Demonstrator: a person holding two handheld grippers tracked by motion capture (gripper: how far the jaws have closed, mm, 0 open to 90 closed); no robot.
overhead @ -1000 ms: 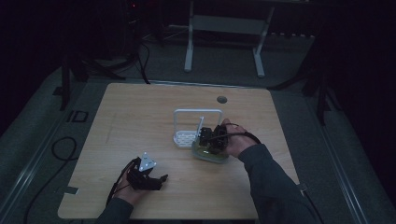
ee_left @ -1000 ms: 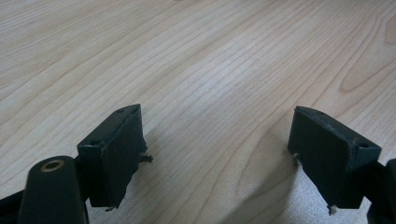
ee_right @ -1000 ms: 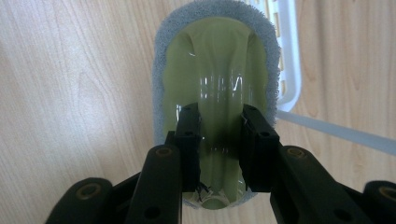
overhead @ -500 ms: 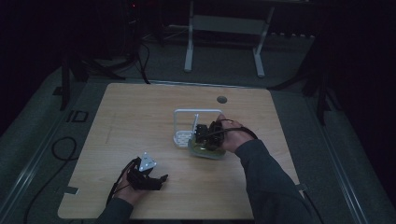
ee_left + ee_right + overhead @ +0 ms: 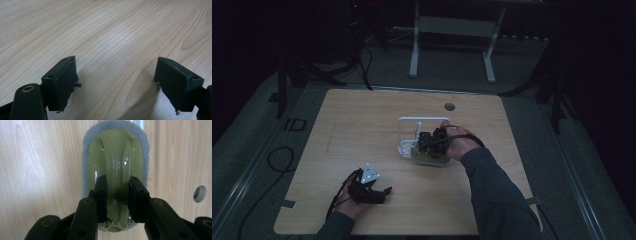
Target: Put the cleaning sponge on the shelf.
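Dim, murky high view; bright, sharp gripper views with slight glare.

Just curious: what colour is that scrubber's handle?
Glossy pale green handle, grey pad; clearest in right gripper view.

My high camera looks forward and down on the whole wooden table [image 5: 362, 130] from afar. My left gripper's camera skims the bare tabletop closely. My right gripper's camera looks straight down, close, on the same tabletop.

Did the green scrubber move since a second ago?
Yes. In the high view, the scrubber, gripped by the right gripper, slid a little left toward the white rack, which stayed put.
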